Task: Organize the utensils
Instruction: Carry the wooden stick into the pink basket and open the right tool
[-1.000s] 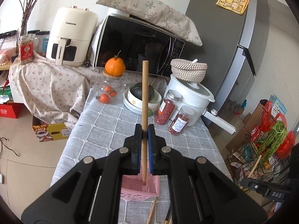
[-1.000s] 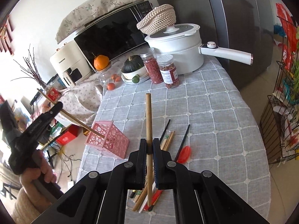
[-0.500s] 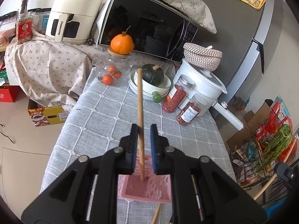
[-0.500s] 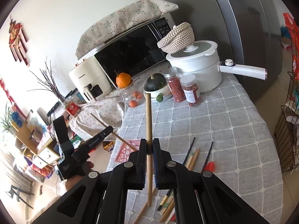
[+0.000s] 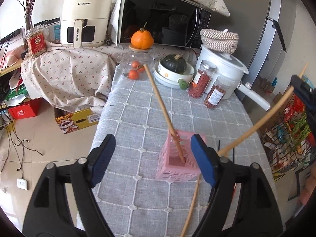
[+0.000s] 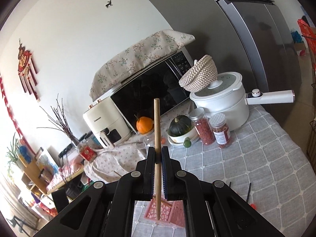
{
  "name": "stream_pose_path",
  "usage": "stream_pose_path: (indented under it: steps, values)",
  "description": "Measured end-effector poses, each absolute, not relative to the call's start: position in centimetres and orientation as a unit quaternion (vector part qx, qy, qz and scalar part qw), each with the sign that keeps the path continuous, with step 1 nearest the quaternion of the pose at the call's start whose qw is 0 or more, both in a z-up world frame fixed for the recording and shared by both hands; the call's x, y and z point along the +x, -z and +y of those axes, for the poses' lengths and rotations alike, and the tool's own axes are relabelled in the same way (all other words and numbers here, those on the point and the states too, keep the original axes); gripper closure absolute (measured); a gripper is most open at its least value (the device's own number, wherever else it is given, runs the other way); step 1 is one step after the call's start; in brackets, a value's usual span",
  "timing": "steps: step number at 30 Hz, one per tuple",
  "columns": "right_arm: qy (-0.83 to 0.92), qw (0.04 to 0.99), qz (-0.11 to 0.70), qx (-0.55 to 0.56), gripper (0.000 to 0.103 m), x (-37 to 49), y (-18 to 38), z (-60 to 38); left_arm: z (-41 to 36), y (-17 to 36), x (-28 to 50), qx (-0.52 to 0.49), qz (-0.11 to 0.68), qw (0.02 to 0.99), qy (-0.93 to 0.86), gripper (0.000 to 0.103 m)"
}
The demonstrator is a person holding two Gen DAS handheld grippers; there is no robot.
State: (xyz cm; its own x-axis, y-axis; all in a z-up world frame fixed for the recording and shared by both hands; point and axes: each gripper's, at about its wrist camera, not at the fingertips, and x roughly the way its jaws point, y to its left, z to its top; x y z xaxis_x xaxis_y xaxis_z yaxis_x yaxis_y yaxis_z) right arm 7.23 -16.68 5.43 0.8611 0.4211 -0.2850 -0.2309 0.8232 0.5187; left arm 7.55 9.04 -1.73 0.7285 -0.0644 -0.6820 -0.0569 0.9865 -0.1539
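Observation:
A pink perforated holder (image 5: pixel 178 160) stands on the grey checked tablecloth (image 5: pixel 138 122). One wooden chopstick (image 5: pixel 162 106) leans in it, tilted to the far left. My left gripper (image 5: pixel 153 158) is open and empty, just in front of the holder. My right gripper (image 6: pixel 157 158) is shut on a second wooden chopstick (image 6: pixel 157 136), held upright above the holder (image 6: pixel 167 211). That chopstick (image 5: pixel 256 126) also shows in the left wrist view, slanting in from the right. Another chopstick (image 5: pixel 192 201) lies on the cloth.
At the table's far end stand a bowl stack with a green squash (image 5: pixel 174 67), two spice jars (image 5: pixel 201 81), a white pot (image 5: pixel 223 69) and a glass jar with oranges (image 5: pixel 138 63). Black chopsticks (image 6: pixel 247 191) lie on the cloth. A wire rack (image 5: pixel 292 138) stands right.
My left gripper has opened and let go of its chopstick, which now leans in the pink holder. My right gripper has carried its chopstick over above the holder.

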Motion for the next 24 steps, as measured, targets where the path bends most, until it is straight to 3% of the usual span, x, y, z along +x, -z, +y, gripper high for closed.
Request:
stream_pose_path:
  steps: [5, 19, 22, 24]
  values:
    - [-0.154, 0.942, 0.187, 0.234, 0.097, 8.8, -3.7, -15.0, 9.7, 3.8, 7.3, -0.039, 0.404, 0.914, -0.017, 0.021]
    - [-0.164, 0.93, 0.26, 0.203, 0.096, 11.9, 2.0, -11.1, 9.1, 5.0, 7.3, -0.031, 0.438, 0.898, 0.0, 0.021]
    - [-0.173, 0.926, 0.271, 0.198, 0.093, 12.3, 2.4, -11.2, 8.4, 5.4, 7.2, -0.026, 0.443, 0.896, 0.008, 0.021]
    - [-0.173, 0.925, 0.274, 0.196, 0.08, 12.2, 2.2, -11.6, 8.0, 5.7, 7.2, -0.022, 0.449, 0.893, 0.016, 0.021]
